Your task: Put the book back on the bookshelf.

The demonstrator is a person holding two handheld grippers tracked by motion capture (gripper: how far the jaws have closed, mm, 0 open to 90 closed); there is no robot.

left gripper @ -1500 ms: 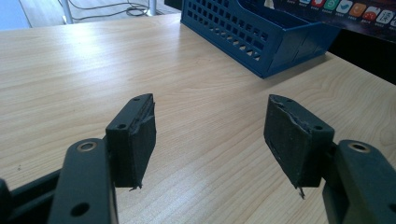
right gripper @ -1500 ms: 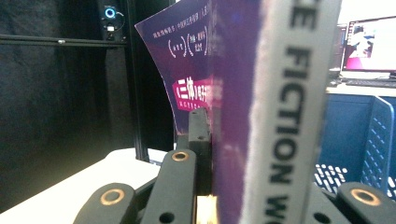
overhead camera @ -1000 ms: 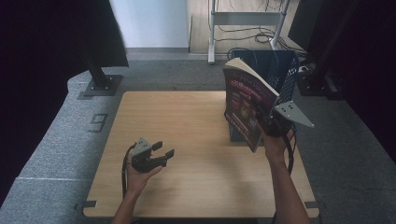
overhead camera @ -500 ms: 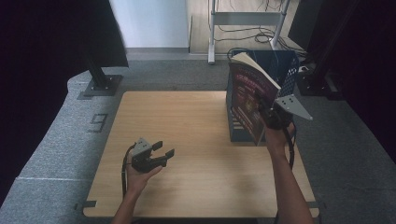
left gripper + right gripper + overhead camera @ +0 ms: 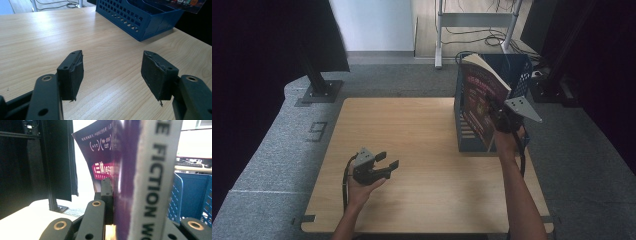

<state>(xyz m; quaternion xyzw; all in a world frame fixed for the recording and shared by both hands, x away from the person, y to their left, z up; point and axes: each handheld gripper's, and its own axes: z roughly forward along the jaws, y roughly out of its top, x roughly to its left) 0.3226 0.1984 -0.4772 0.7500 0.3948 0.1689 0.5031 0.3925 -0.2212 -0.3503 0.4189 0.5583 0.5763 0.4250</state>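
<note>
1. A light wooden table (image 5: pixel 422 150) stands on grey carpet, with dark curtains at both sides and a metal frame with cables at the back.
2. A blue file rack (image 5: pixel 472 142) sits at the table's right edge; in the left gripper view it lies ahead and to the right (image 5: pixel 140 20).
3. The right gripper (image 5: pixel 504 120) has its jaws clamped on a purple book (image 5: pixel 479 102), holding it upright and slightly tilted over the rack, its lower end inside.
4. In the right gripper view the book's (image 5: pixel 130 182) spine runs straight up between the jaws.
5. The left gripper (image 5: pixel 379 165) rests low at the table's front left, well apart from the rack, jaws spread with nothing between them (image 5: pixel 112 75).
</note>
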